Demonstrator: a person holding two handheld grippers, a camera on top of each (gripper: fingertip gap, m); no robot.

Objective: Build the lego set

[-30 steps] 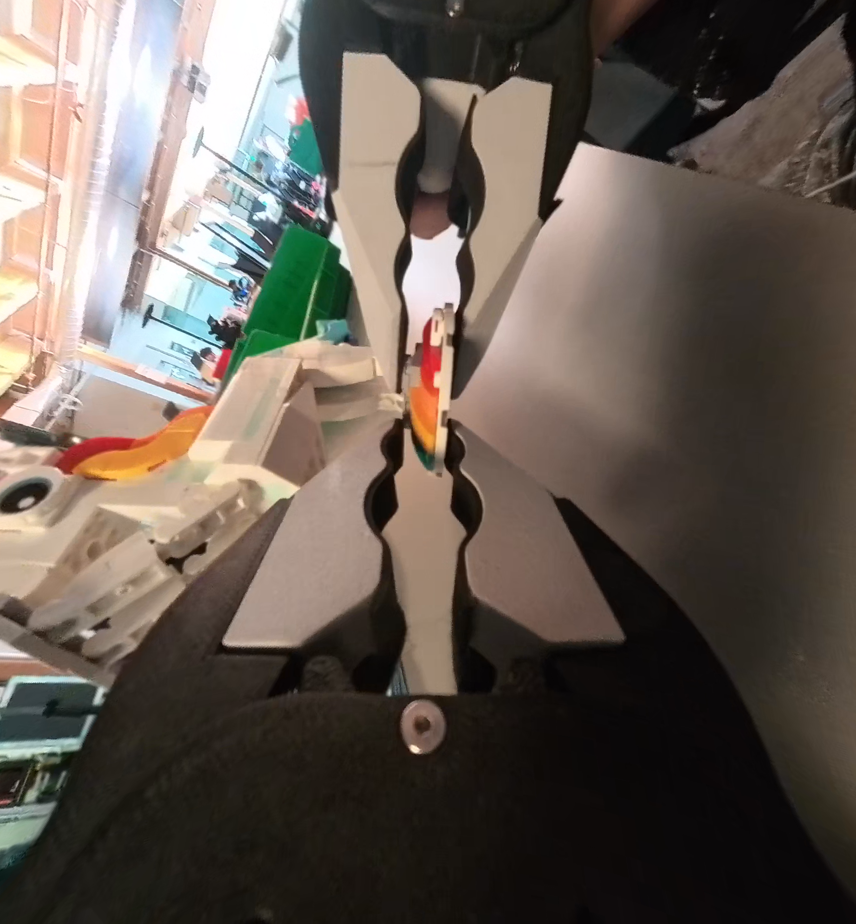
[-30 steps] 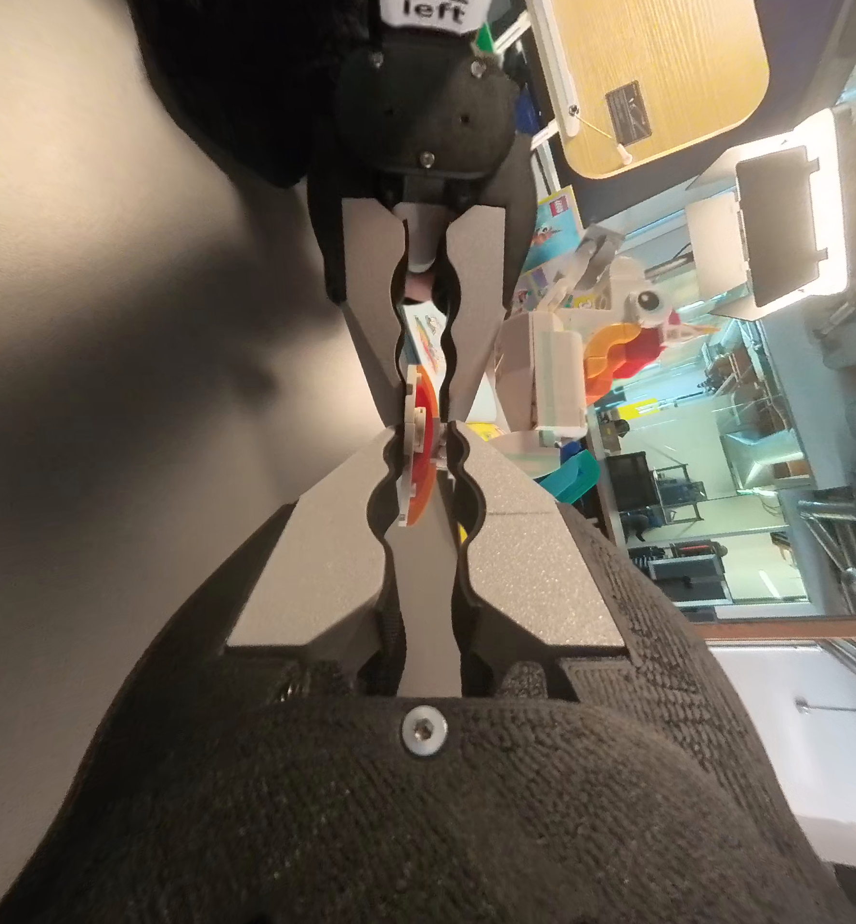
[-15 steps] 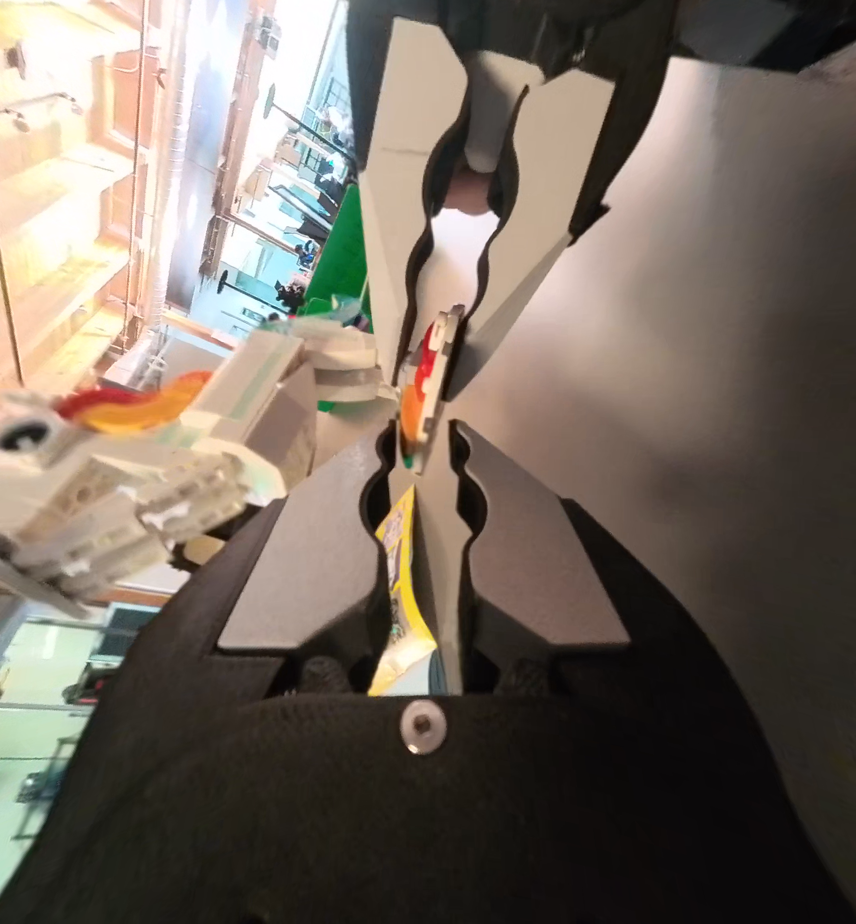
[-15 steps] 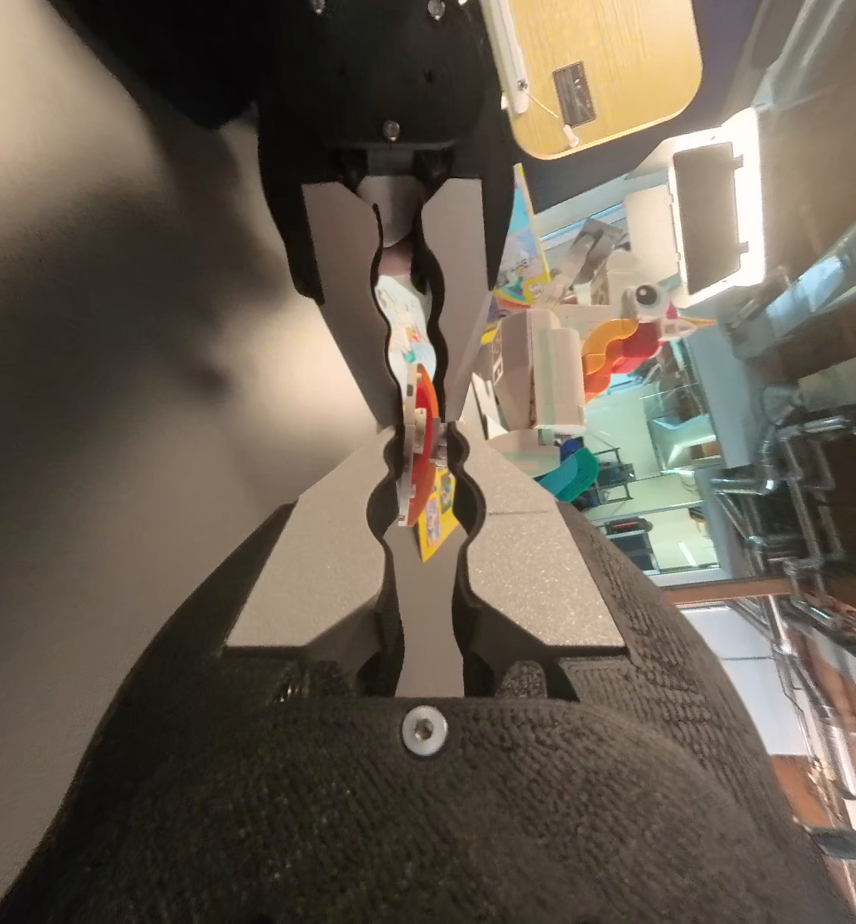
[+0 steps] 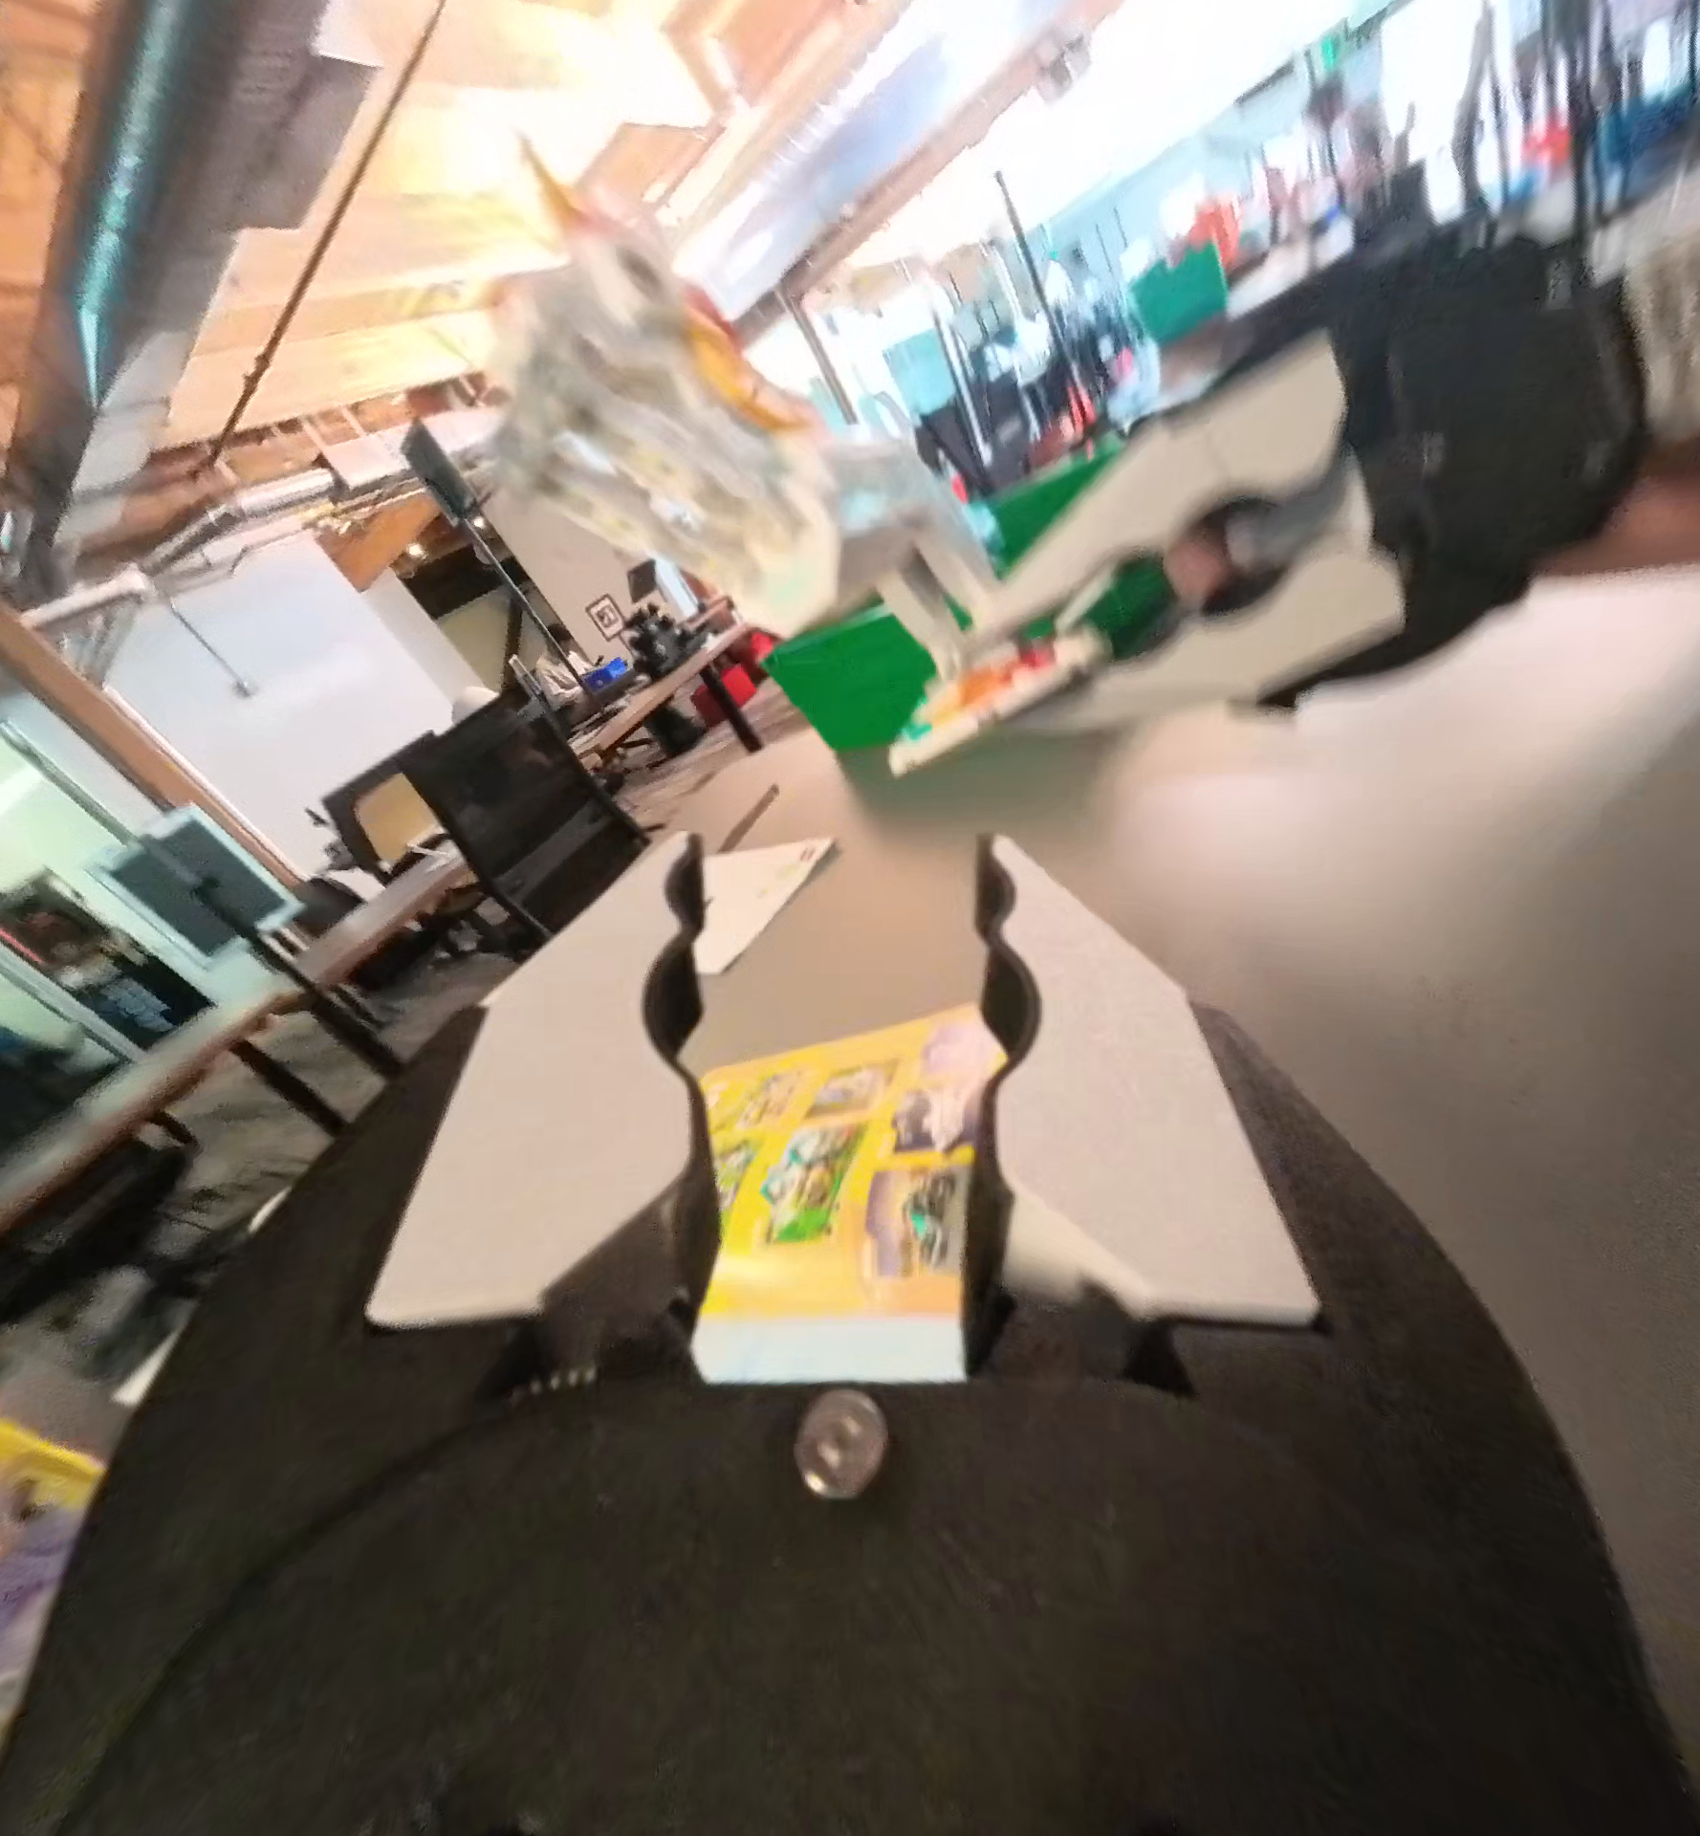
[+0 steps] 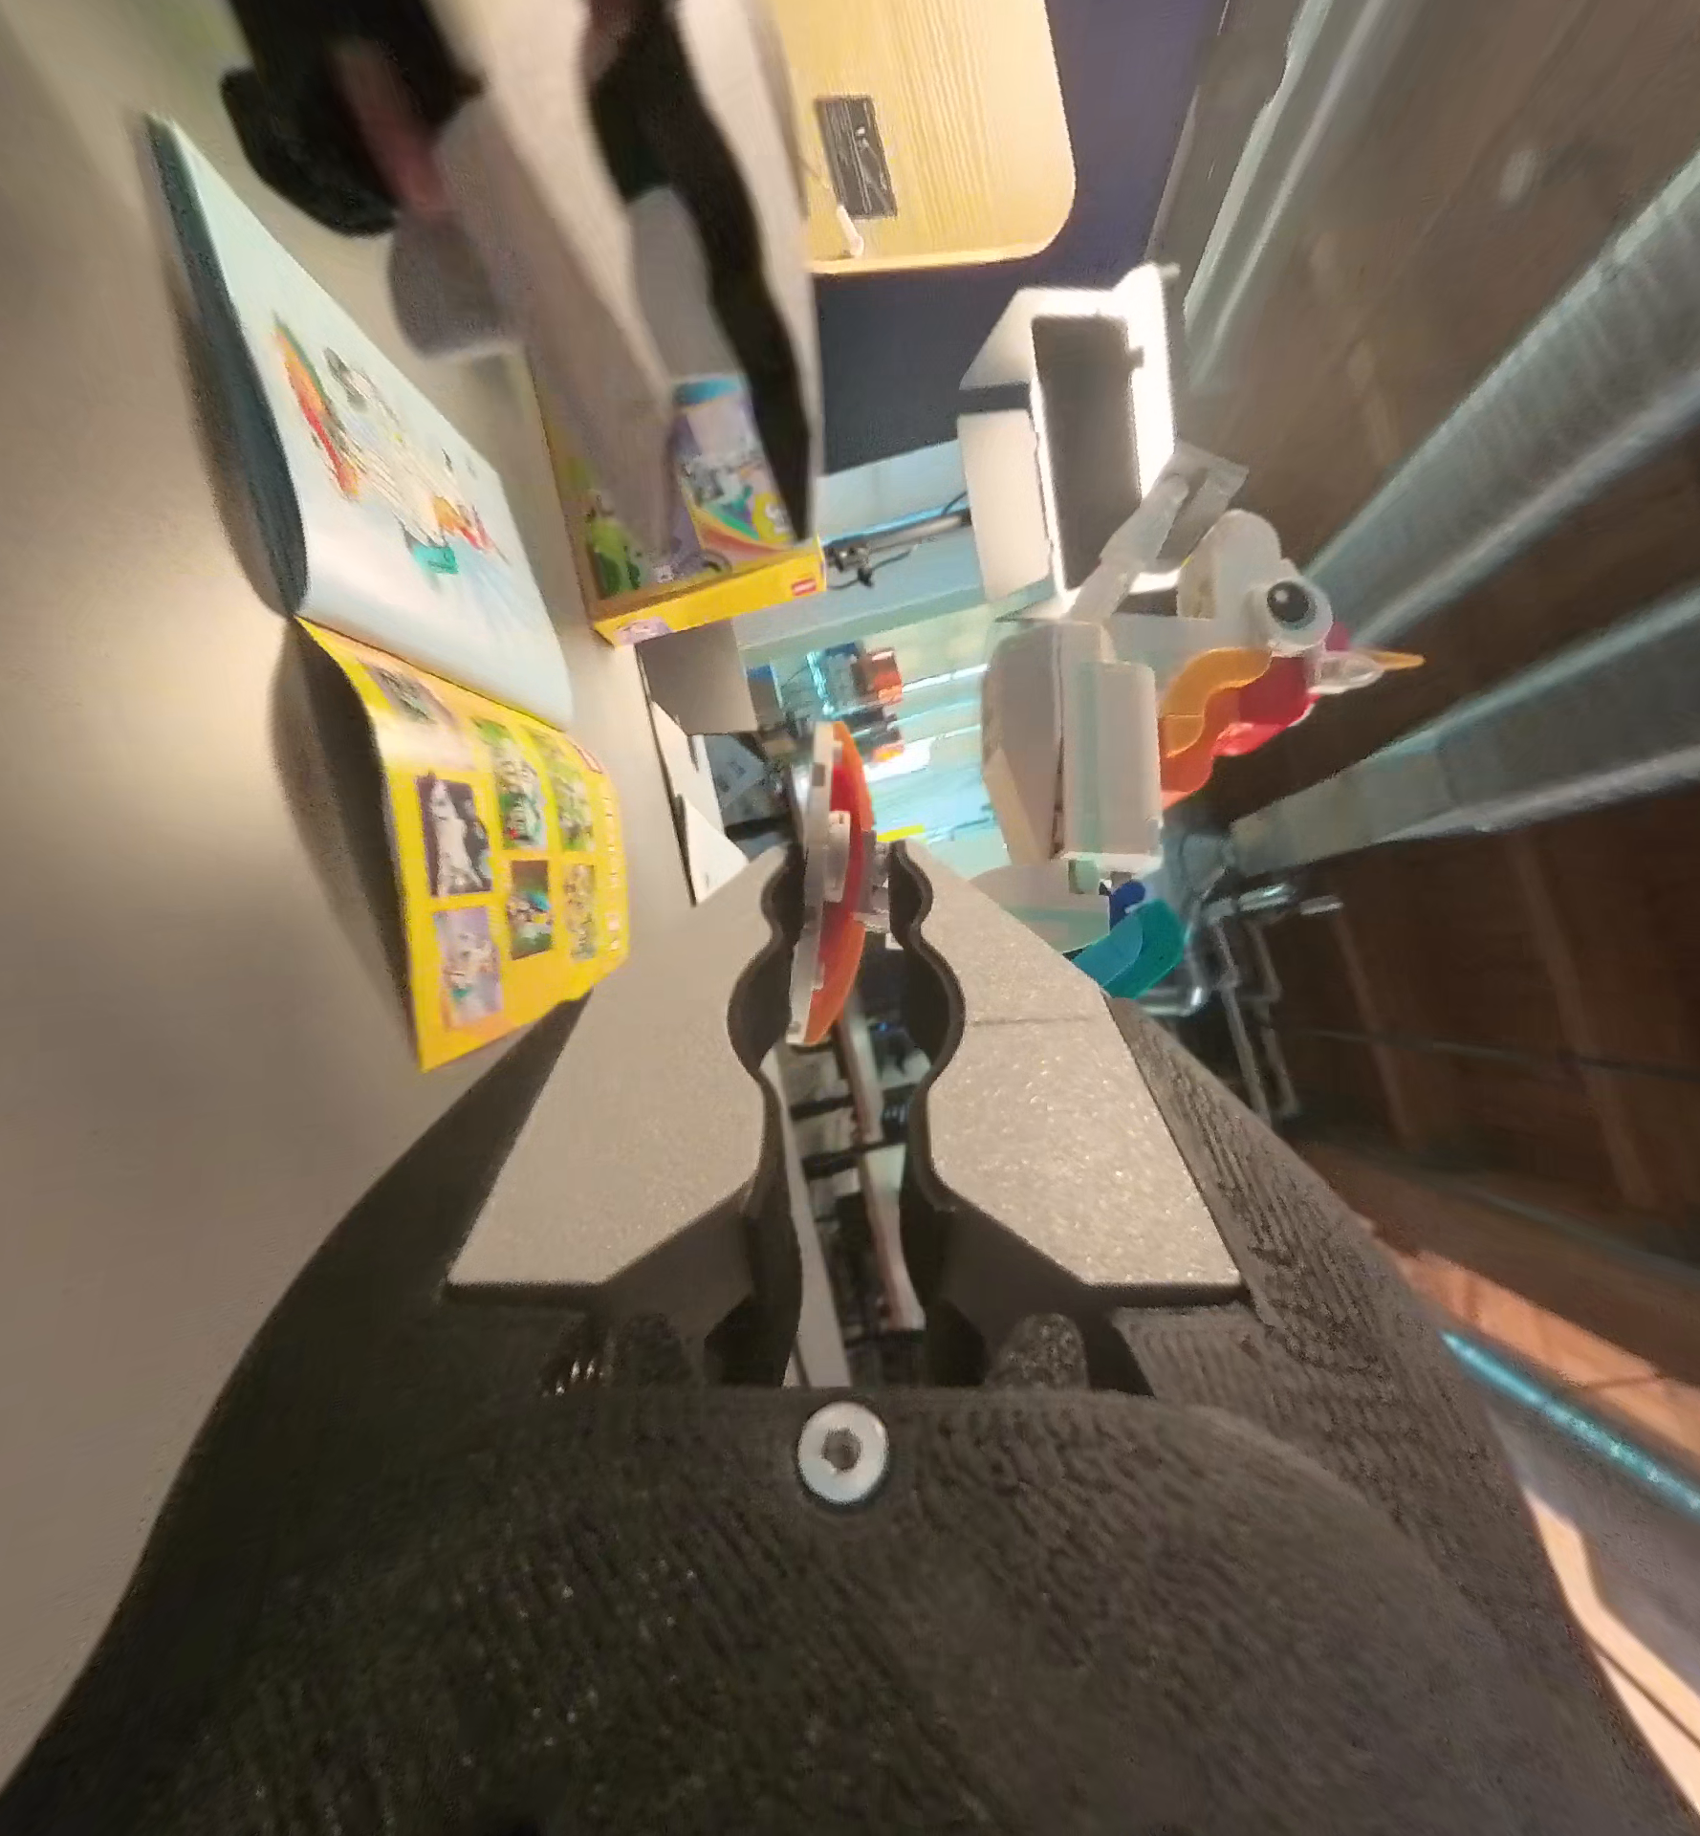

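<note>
My right gripper (image 6: 841,859) is shut on a flat rainbow-coloured lego piece (image 6: 831,894) and holds it edge-on, off the table. The white unicorn model (image 6: 1124,715) with its orange and red mane sits right beside the piece and looks joined to it. In the blurred left wrist view the right gripper (image 5: 945,695) holds the piece (image 5: 1015,676) with the unicorn (image 5: 677,427) in the air at the upper right. My left gripper (image 5: 841,874) is open and empty, low over the grey table (image 5: 1422,994). It shows blurred at the top of the right wrist view (image 6: 627,397).
An open instruction booklet (image 6: 399,477) with a yellow page (image 6: 508,864) lies on the table; the yellow page also shows between my left fingers (image 5: 846,1143). A yellow lego box (image 6: 697,536) stands behind it. A green bin (image 5: 846,686) is at the table's far side. Left tips to right tips: about 7 centimetres.
My left gripper has let go of the rainbow piece, opened and swung away from it. My right gripper still holds the piece with the unicorn.
</note>
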